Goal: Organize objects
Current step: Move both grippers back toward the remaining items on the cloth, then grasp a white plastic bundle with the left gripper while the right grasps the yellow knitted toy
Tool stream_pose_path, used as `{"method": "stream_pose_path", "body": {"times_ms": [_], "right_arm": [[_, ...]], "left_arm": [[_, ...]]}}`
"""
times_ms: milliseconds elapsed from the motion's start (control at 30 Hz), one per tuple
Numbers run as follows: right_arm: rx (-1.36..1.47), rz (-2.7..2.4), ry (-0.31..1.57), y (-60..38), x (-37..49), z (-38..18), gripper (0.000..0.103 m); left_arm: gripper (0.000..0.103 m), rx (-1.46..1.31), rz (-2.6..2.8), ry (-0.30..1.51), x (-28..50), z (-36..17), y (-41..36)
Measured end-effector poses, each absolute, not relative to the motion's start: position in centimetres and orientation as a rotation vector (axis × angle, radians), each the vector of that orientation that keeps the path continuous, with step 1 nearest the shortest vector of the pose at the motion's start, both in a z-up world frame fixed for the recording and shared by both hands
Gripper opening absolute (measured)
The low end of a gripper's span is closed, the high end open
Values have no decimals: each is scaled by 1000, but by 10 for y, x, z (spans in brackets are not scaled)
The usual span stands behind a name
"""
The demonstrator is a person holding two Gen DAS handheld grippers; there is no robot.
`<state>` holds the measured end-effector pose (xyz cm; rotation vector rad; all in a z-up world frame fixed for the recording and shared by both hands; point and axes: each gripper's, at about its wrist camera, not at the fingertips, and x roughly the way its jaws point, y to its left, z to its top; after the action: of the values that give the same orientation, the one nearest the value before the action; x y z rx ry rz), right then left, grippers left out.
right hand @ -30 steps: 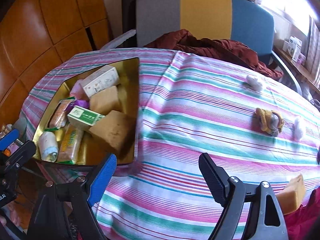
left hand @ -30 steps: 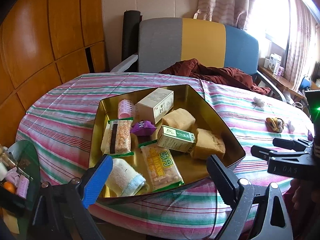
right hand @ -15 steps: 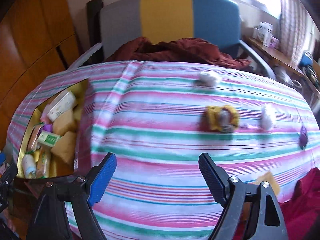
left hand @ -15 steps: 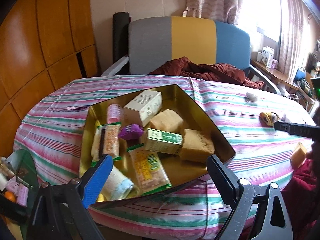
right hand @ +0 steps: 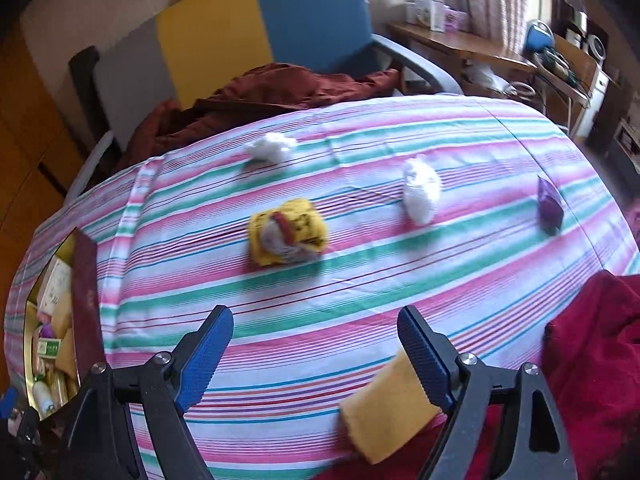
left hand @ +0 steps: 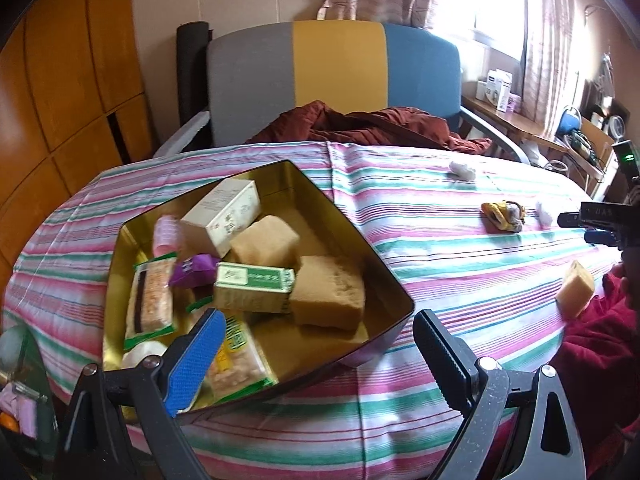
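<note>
A gold tin (left hand: 384, 280) on the striped tablecloth holds boxes, snack packets and two tan sponges (left hand: 328, 292). My left gripper (left hand: 316, 348) is open and empty, just in front of the tin's near edge. My right gripper (right hand: 316, 348) is open and empty above the cloth. A tan sponge (right hand: 388, 404) lies at the table's near edge, just under its right finger. Beyond it lie a yellow rolled sock (right hand: 288, 232), two white wads (right hand: 420, 192), (right hand: 272, 146) and a purple packet (right hand: 550, 206). The tin shows at the left of the right wrist view (right hand: 84, 280).
A grey, yellow and blue chair (left hand: 336, 68) with a dark red cloth (left hand: 360, 124) stands behind the table. A red garment (right hand: 592, 344) lies at the near right edge. A green container (left hand: 24, 392) sits at the near left. A cluttered side desk (right hand: 480, 48) stands at the right.
My right gripper has swung right, from the tin toward the loose things on the cloth. My left gripper has drawn back and turned a little right. Both jaws have stayed open.
</note>
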<state>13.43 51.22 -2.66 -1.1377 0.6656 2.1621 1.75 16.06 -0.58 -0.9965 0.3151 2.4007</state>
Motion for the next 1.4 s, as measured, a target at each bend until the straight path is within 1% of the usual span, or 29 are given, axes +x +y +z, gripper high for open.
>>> {"method": "stream_pose_path", "body": {"times_ms": [233,400,633,733,933,1067,1233,1400], "right_arm": [[-1066,2069,746,556,161,-20,86],[-1030,2002,751,585,169,-19,86],[-1051,1990,763,606,159,-26,86],[-1107,2013,752,605,145,-34,86],[-1136,2012,728,622,118,-43,86],[-1168,1986,723,646,105,-56,85],[-1177,1940,805,660,111,-74,85],[-1152,1927,844,665,121,-73,86]], "left_arm": [[95,-982,2351,330,11,-3,186],[95,-967,2309,336,3,2,212],[95,-982,2250,326,-15,7,252],[95,-982,2221,312,-25,12,273],[95,-978,2173,323,-44,18,322],[95,-989,2156,327,-57,15,350],[95,-1010,2130,338,-77,4,387],[95,-1041,2087,335,-102,-8,433]]}}
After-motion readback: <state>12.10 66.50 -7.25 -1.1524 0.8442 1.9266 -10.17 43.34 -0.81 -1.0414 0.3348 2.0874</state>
